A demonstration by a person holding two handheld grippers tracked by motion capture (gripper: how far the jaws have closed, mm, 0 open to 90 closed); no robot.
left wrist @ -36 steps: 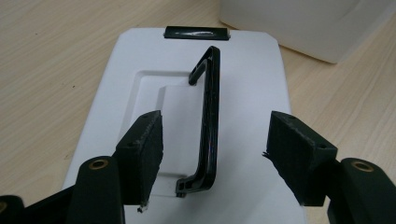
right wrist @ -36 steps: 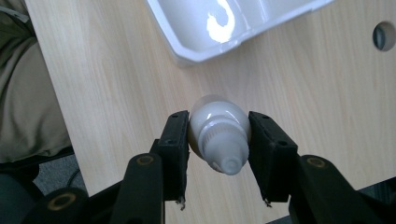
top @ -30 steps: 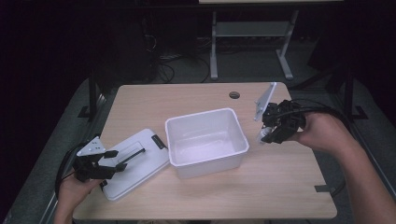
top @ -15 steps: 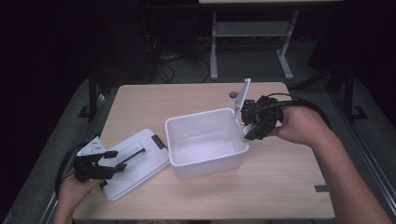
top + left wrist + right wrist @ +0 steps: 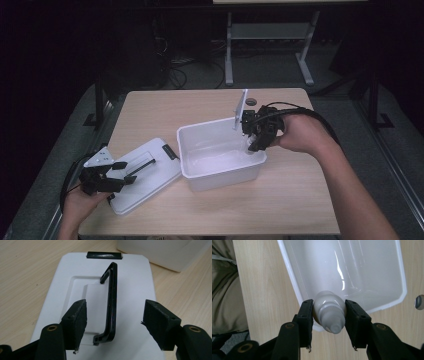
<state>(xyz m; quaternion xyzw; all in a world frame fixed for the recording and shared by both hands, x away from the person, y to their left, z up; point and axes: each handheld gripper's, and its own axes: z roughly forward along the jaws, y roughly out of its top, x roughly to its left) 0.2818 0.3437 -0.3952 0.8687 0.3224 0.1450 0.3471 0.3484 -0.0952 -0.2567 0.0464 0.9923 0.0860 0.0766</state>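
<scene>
A white open bin stands mid-table. Its white lid lies flat to the left, with a black handle and a black latch. My left gripper rests low over the lid, open, with the handle between its jaws and untouched by either pad. My right gripper hovers at the bin's right rim, shut on a small white bottle. The bottle's cap end points back toward the gripper and its body reaches over the bin interior.
The wooden table has a round hole near its far edge, behind the right gripper. Bare tabletop lies in front of the bin and to its right. A person's trouser leg is beside the table edge.
My right gripper has carried the bottle leftward and slightly down, from right of the bin to over its right rim. The left gripper and lid have not moved.
</scene>
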